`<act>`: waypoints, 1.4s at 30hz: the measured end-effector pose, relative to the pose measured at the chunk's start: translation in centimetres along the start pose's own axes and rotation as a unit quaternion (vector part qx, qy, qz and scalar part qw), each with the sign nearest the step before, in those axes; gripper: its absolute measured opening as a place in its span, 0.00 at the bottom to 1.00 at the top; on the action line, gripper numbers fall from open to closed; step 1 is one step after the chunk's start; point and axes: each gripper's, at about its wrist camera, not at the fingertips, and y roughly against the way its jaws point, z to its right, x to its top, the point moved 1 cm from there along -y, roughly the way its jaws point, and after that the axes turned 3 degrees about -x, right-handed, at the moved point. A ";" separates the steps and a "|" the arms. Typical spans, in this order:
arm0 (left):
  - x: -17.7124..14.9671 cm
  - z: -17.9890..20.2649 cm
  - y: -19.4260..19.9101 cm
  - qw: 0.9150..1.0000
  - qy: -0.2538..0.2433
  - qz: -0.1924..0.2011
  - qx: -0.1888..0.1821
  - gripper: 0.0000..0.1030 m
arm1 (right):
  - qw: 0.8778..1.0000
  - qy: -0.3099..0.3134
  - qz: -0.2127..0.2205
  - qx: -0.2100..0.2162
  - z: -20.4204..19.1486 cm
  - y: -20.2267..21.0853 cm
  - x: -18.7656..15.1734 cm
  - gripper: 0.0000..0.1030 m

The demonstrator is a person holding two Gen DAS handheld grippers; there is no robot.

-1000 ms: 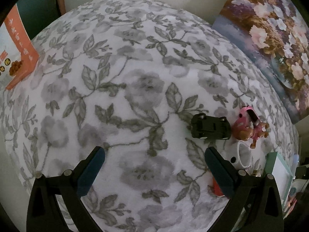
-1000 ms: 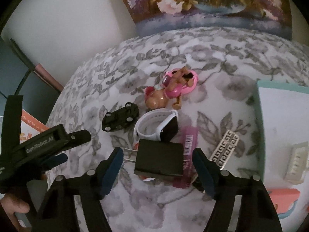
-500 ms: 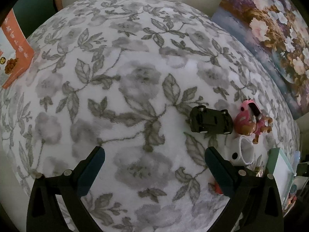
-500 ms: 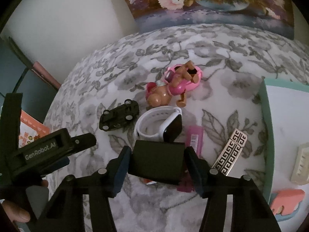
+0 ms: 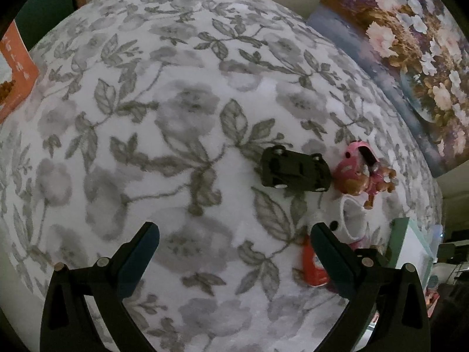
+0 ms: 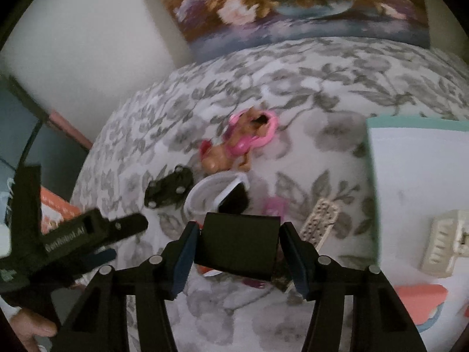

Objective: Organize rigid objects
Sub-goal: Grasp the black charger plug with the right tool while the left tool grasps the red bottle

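Observation:
My right gripper point(image 6: 239, 234) is shut on a black charger block point(image 6: 237, 245) and holds it just above the floral cloth. Beyond it lie a white smartwatch point(image 6: 217, 193), a black toy car point(image 6: 168, 189), a pink toy dog point(image 6: 234, 149), a pink bar point(image 6: 274, 206) and a patterned hair clip point(image 6: 319, 220). My left gripper point(image 5: 234, 236) is open and empty over bare cloth. In its view the toy car point(image 5: 294, 171), toy dog point(image 5: 362, 174) and watch point(image 5: 353, 220) sit to the upper right.
A white tray with a teal rim point(image 6: 416, 123) at the right holds a cream clip point(image 6: 445, 243) and a coral piece point(image 6: 419, 296). A flower painting point(image 6: 296, 3) leans at the back. An orange box point(image 5: 14, 70) lies at the left edge. A red packet point(image 5: 313, 267) lies by the left gripper's right finger.
My right gripper closed around the black charger block and lifted it slightly. My left gripper drifted a little closer to the toy car, still open.

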 end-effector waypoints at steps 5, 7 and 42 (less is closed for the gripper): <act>-0.6 1.6 -0.4 1.000 -0.014 -0.003 -0.014 0.99 | 1.000 -0.023 0.020 -0.003 2.1 2.0 1.0 0.58; -0.9 2.7 -0.8 0.999 -0.032 -0.004 -0.013 0.99 | 0.999 -0.034 0.027 -0.003 2.9 2.7 1.2 0.58; -2.8 7.4 0.5 0.992 -0.126 0.019 -0.006 0.22 | 0.990 -0.128 0.064 0.007 10.7 8.4 2.6 0.58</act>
